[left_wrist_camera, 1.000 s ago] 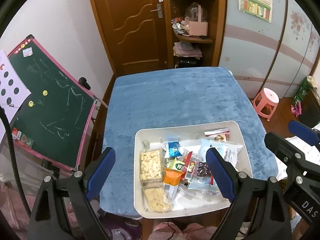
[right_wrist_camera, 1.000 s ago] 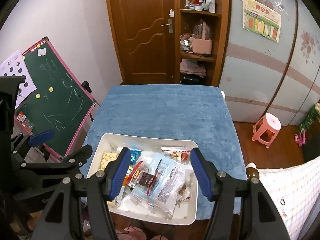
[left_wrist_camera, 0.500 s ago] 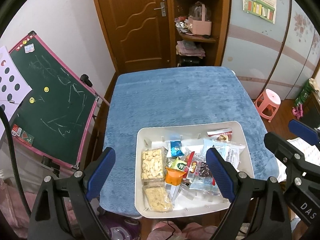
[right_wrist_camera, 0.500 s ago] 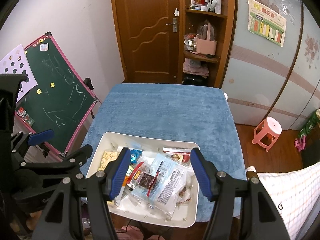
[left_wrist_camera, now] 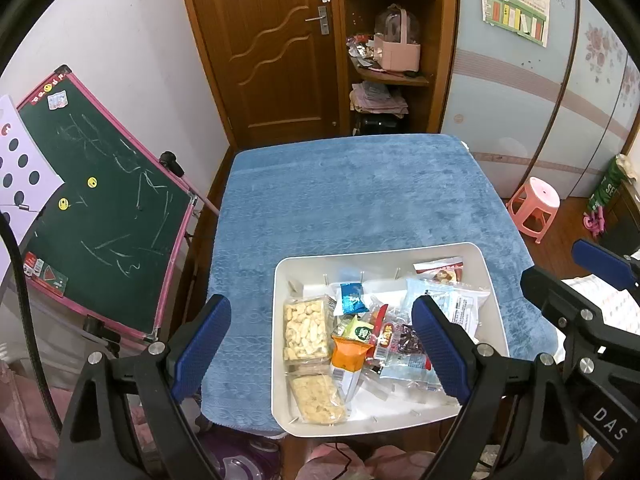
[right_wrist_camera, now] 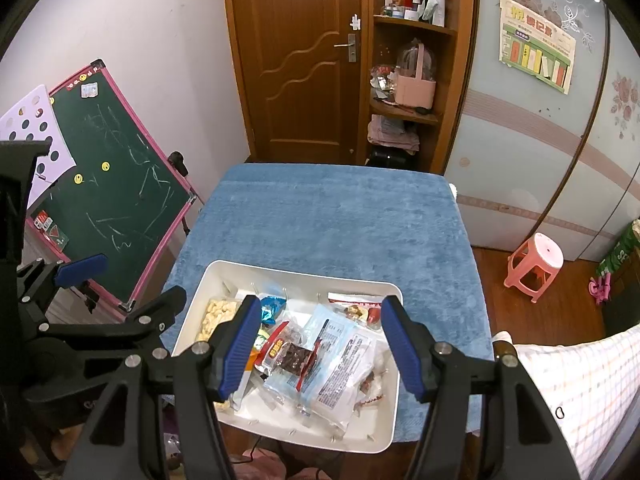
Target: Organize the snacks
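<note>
My left gripper (left_wrist_camera: 322,344) and right gripper (right_wrist_camera: 320,344) both hang with fingers spread wide and nothing between them, above the white tray (left_wrist_camera: 280,280). Over the last second I have lifted both slightly: the tray sits lower and smaller in each view, while the snacks (right_wrist_camera: 312,352) have not shifted. They lie jumbled in the tray: two clear packs of puffed crackers (left_wrist_camera: 306,334) along its left side, an orange sachet (left_wrist_camera: 349,354) and a blue candy (left_wrist_camera: 352,298) mid-tray, clear bags heaped to the right. That fits either surveying before sorting or backing away afterwards. The tray rests at the near edge of a blue-clothed table (left_wrist_camera: 352,192); beyond it are a chalkboard easel (left_wrist_camera: 100,204), a wooden door (left_wrist_camera: 272,52) and a pink stool (right_wrist_camera: 536,260).
</note>
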The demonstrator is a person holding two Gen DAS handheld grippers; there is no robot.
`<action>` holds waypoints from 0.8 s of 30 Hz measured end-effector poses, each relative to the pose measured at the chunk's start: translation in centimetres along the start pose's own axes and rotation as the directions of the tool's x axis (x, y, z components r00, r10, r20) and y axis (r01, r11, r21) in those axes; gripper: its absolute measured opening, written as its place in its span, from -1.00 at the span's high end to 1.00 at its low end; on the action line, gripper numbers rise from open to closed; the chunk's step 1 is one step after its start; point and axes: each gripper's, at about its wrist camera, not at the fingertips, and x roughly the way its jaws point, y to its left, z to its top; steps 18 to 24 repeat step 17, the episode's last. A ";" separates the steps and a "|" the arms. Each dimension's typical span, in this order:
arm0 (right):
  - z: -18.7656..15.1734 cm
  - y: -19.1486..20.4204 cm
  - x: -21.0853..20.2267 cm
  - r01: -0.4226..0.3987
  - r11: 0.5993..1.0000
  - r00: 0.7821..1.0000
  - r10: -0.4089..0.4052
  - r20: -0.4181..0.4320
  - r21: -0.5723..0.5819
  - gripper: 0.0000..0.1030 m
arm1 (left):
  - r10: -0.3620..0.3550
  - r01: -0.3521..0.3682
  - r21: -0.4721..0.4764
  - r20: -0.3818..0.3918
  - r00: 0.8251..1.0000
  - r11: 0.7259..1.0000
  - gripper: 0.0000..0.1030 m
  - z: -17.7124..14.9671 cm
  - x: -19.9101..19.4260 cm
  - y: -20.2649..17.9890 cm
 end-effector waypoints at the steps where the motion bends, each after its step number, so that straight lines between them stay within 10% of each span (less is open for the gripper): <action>1: 0.0 0.0 0.0 0.000 1.000 1.000 0.000 0.000 0.000 -0.22 | 0.000 0.000 0.000 0.000 1.000 1.000 -0.77 0.0 0.0 0.0; 24: -0.1 -0.2 -0.1 0.000 1.000 1.000 0.000 -0.002 0.001 -0.22 | 0.003 -0.003 0.005 -0.009 1.000 1.000 -0.77 0.0 0.0 0.3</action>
